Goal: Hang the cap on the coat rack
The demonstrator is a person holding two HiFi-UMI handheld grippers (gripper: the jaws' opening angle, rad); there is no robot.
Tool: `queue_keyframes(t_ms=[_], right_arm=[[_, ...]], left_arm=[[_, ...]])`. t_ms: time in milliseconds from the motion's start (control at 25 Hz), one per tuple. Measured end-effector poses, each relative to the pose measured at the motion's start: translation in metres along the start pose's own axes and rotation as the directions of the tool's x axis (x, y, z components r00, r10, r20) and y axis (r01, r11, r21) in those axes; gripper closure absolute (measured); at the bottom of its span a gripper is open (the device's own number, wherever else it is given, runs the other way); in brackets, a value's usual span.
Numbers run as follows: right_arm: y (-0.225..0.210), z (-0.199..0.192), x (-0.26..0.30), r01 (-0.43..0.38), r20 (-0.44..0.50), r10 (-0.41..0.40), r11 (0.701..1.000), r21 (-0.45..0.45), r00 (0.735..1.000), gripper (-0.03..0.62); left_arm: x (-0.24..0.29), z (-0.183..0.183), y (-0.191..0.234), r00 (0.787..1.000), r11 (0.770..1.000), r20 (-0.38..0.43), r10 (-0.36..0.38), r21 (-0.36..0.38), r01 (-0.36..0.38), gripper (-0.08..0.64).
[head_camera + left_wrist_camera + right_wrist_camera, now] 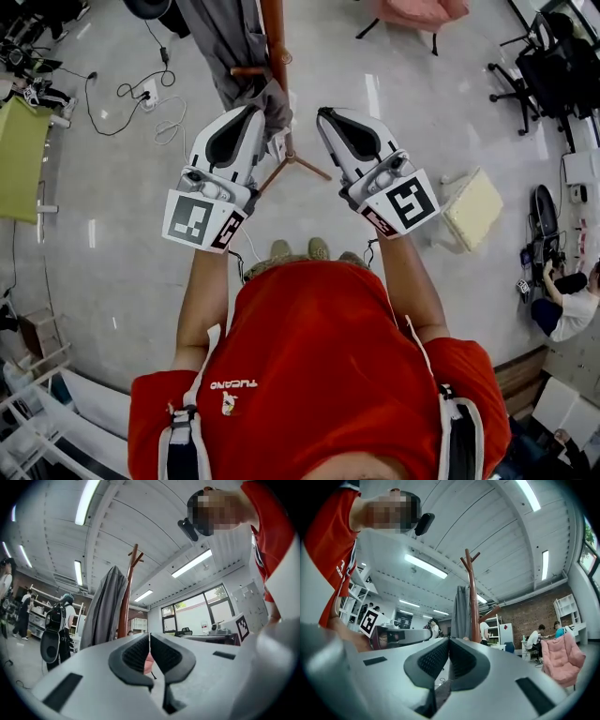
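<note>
The wooden coat rack (275, 37) stands just ahead of me with a grey garment (225, 37) hanging on it. No cap shows in any view. My left gripper (261, 111) points at the rack's lower pole, close to the garment's hem. Its jaws meet with nothing between them (150, 637). My right gripper (323, 114) is held beside it, a little to the right of the pole. Its jaws are also pressed together and empty (449, 640). In the gripper views the rack (125, 606) (472, 602) and the garment (105, 606) (461, 611) rise beyond the jaws.
A pink chair (417, 11) stands behind the rack. Cables (141, 94) trail over the floor at the left, near a green table (19, 155). A cream cushioned stool (473, 206) and black office chairs (553, 66) are at the right. People sit at desks (539, 637).
</note>
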State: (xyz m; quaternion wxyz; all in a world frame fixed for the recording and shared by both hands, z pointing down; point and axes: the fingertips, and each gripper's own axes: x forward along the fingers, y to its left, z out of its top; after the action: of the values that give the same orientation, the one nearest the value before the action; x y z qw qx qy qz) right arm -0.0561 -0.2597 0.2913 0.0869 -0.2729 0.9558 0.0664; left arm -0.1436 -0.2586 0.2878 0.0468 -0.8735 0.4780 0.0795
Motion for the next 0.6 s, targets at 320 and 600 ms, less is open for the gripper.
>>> queue_keyframes(t_ms=[320,600], right_arm=[[0.007,0.02,-0.003,-0.041,0.056,0.041,0.999,0.007,0.998,0.568],[0.018,0.024,-0.005,-0.069,0.077,0.069,0.998,0.0,0.995,0.569]], left_arm=[[-0.011,0.023,-0.01,0.999,1.0,0.034,0.028,0.012,-0.029,0.552],[-0.026,0.023,-0.008,0.997,0.998,0.023,0.069,0.008,-0.069,0.552]])
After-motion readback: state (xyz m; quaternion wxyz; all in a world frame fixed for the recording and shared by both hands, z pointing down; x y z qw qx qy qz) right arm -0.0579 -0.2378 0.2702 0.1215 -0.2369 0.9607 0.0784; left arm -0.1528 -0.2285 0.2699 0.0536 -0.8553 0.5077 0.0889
